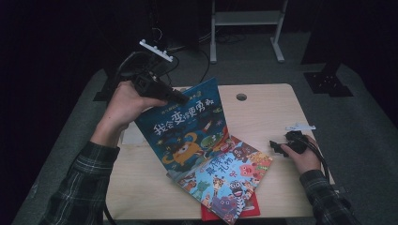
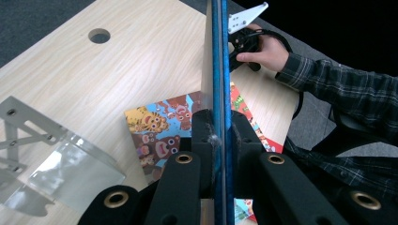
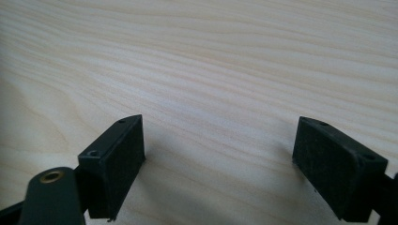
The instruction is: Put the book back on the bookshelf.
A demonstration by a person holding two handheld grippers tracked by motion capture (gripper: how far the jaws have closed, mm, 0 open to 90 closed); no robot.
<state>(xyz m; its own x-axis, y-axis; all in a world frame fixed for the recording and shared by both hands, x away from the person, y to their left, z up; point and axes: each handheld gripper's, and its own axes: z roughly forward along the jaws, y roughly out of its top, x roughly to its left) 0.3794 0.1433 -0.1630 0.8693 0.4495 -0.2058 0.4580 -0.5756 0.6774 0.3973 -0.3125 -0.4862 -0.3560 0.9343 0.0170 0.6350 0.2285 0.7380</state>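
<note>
Worktop (image 1: pixel 263 112): pale wood, round hole, dark room behind
Left claw (image 1: pixel 180 97): clamps blue book (image 1: pixel 187 126)
Right claw (image 1: pixel 277 146): wide, empty

I am looking at a dim high view: darkness is swallowing everything from nine o'clock round to three o'clock, while the pale table (image 1: pixel 263 112) is catching soft light from overhead. The book covers are showing slightly grainy, with no glare. In the left gripper view, the near black jaws at six o'clock are blurring, and the wood grain is bowing toward the edges. In the right gripper view, bright, even light is falling, the jaws casting soft shadows.
</note>
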